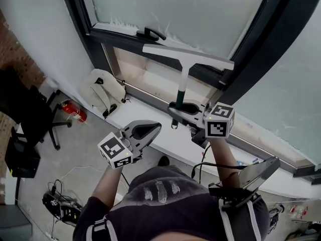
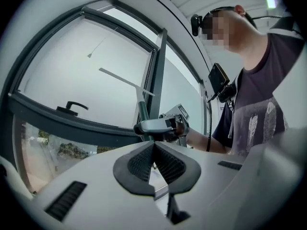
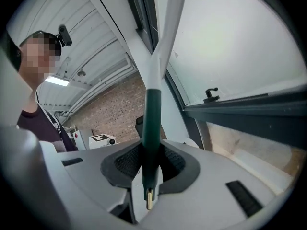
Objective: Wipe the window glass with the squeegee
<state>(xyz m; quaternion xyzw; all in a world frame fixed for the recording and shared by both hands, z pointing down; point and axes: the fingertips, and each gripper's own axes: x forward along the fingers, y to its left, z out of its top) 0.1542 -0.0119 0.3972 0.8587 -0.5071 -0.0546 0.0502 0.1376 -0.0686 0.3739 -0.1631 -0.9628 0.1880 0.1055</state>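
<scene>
The squeegee has a white T-shaped head and a dark green handle. My right gripper is shut on that green handle and holds the squeegee upright, its blade up against the lower frame of the window glass. In the right gripper view the handle stands between the pads, with its end poking out below the right gripper. My left gripper hangs lower and to the left, shut with nothing in it. The left gripper looks toward the squeegee blade and the right gripper.
A black window handle sits on the dark frame left of the blade. The white sill runs below both grippers. On the floor at left are a cream backpack, a red fire extinguisher, a black office chair and cables.
</scene>
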